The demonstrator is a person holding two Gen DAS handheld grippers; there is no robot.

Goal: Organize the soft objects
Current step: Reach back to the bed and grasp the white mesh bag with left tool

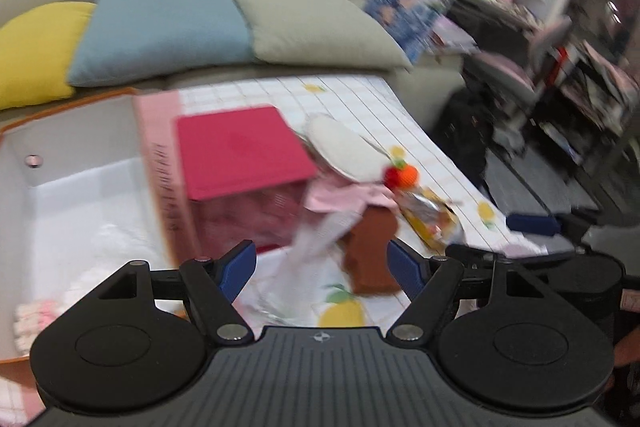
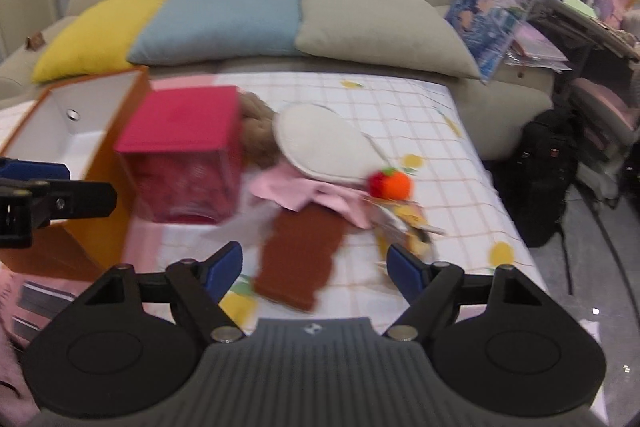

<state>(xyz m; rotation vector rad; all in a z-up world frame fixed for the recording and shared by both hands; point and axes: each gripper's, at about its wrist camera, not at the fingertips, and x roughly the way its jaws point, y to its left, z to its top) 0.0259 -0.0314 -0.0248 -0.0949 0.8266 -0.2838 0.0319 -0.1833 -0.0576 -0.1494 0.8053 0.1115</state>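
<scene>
A pile of soft things lies on the checked tablecloth (image 2: 420, 131): a brown cloth (image 2: 300, 251), a pink cloth (image 2: 288, 187), a white oval pad (image 2: 324, 147), a red-orange plush fruit (image 2: 390, 183) and a brown plush (image 2: 256, 131). In the left wrist view I see the brown cloth (image 1: 372, 247), pink cloth (image 1: 344, 195), white pad (image 1: 344, 147) and plush fruit (image 1: 402, 175). My left gripper (image 1: 322, 263) is open and empty above the pile. My right gripper (image 2: 316, 265) is open and empty over the brown cloth.
An orange box (image 2: 100, 155) with a white inside (image 1: 80, 195) stands at the left, holding some white and pink soft things (image 1: 40, 311). A red-lidded pink box (image 2: 188, 155) stands beside it. A crinkly snack packet (image 1: 432, 215) lies right of the pile. Sofa cushions (image 2: 224, 23) lie behind.
</scene>
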